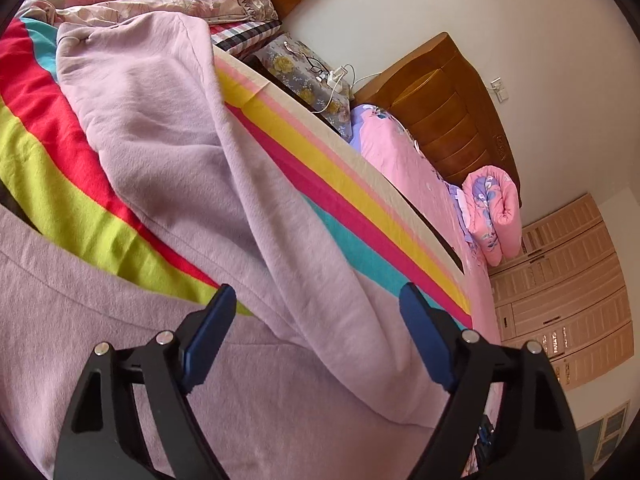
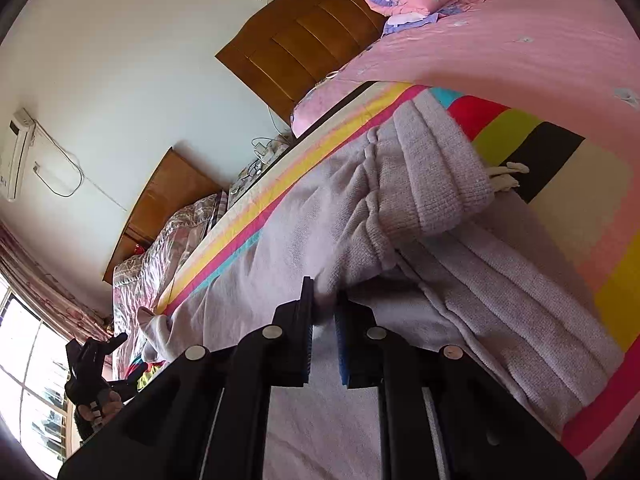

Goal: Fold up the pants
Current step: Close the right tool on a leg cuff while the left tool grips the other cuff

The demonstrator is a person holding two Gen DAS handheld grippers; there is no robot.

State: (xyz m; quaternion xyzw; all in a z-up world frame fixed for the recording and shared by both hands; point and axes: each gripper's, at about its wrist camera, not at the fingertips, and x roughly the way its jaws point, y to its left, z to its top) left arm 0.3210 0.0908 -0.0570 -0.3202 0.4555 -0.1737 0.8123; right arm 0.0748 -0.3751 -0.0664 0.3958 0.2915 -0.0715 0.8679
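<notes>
Lilac fleece pants lie across a striped blanket on the bed, one leg running from frame centre to the upper left of the left wrist view, the ribbed waistband bunched at centre right of the right wrist view. The right gripper has its jaws pinched on a fold of the pants near the waist. The left gripper hovers with jaws wide apart, fabric between and beneath them, gripping nothing. Judged from this, the fold is only beginning: the left jaws need to close on the cloth before both ends are lifted and laid over. A pink quilt sits rolled at the right, against a wooden headboard.
</notes>
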